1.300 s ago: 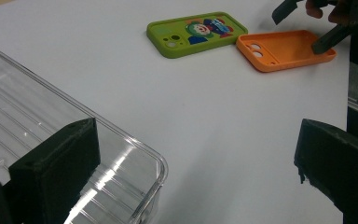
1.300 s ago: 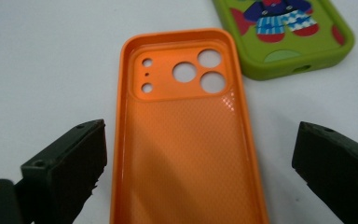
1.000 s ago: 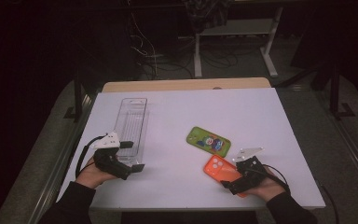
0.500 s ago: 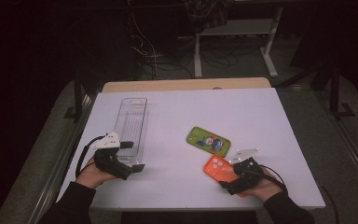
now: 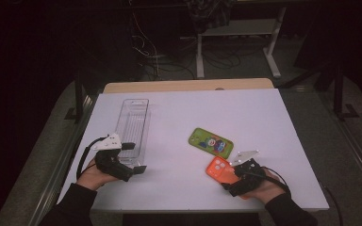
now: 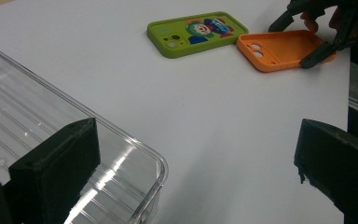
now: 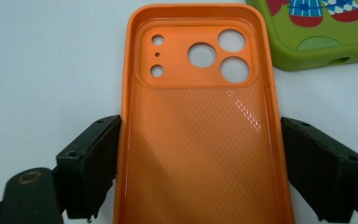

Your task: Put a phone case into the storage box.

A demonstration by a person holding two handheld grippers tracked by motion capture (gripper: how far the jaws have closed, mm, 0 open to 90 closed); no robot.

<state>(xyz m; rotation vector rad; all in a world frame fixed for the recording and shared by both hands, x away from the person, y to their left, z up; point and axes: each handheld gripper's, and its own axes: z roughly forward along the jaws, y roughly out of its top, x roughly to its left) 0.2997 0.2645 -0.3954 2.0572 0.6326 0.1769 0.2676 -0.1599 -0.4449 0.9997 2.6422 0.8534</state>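
An orange phone case (image 5: pixel 218 168) lies inside-up on the white table (image 5: pixel 245 117) near the front right. My right gripper (image 5: pixel 229 176) has its jaws pressed against the case's two long edges, as the right gripper view shows (image 7: pixel 200 154). A green phone case (image 5: pixel 211 142) with a cartoon print lies just beyond the orange one, close beside it (image 7: pixel 326 37). My left gripper (image 5: pixel 134 157) stands open at the near end of a clear plastic tray (image 5: pixel 122 123). One jaw hangs over the tray's corner (image 6: pixel 135 149), the other over bare table.
The tray is long and narrow and runs away from me on the left half of the table. The table's front edge is just below both hands. A darker wooden strip (image 5: pixel 184 85) borders the far edge. Desk legs and cables stand on the dark floor beyond.
My right gripper has edged slightly left along the orange case. The left gripper and both cases have stayed in place.
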